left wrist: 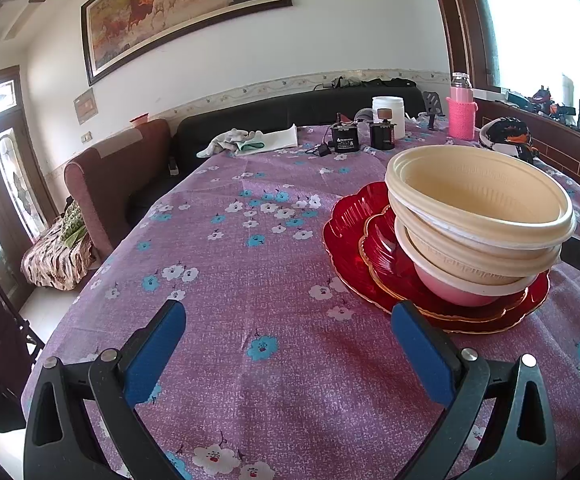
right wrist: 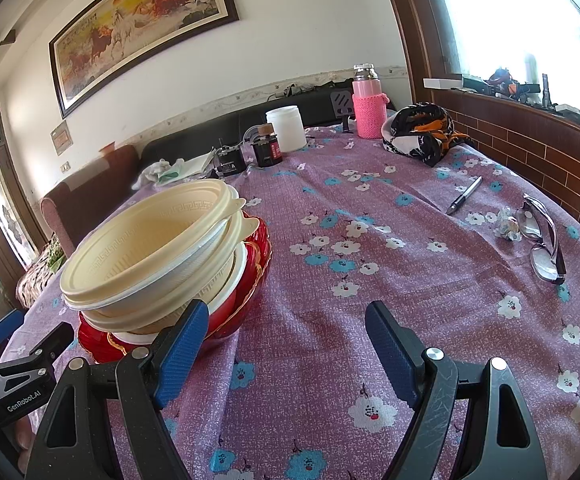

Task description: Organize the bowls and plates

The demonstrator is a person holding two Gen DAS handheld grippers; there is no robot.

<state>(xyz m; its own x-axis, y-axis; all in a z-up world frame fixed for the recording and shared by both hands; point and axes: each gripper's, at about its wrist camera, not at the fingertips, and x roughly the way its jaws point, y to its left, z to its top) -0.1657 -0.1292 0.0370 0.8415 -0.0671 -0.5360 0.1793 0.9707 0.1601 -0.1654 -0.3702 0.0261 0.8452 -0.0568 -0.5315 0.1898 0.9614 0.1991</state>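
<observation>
Stacking looks finished: cream bowls (left wrist: 478, 220) nested on red plates (left wrist: 350, 240).
Left gripper (left wrist: 290, 340) and right gripper (right wrist: 282, 344) fingers wide, empty; next, steady the leaning stack at two o'clock.

Left gripper (left wrist: 288, 326): jaws spread wide, empty, blue pads (left wrist: 154, 354) at 7 and 5 o'clock. Right gripper (right wrist: 282, 330): jaws wide apart, empty, level.

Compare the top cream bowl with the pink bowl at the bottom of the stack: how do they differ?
The top cream bowl is pale yellow; the pink bowl is pink with a white rim. The top cream bowl looks wider and sits tilted, while the pink bowl rests directly on the red plates. The cream bowl's interior is exposed; the pink bowl's is covered by the bowls above. Both are round and nested in one stack.
</observation>
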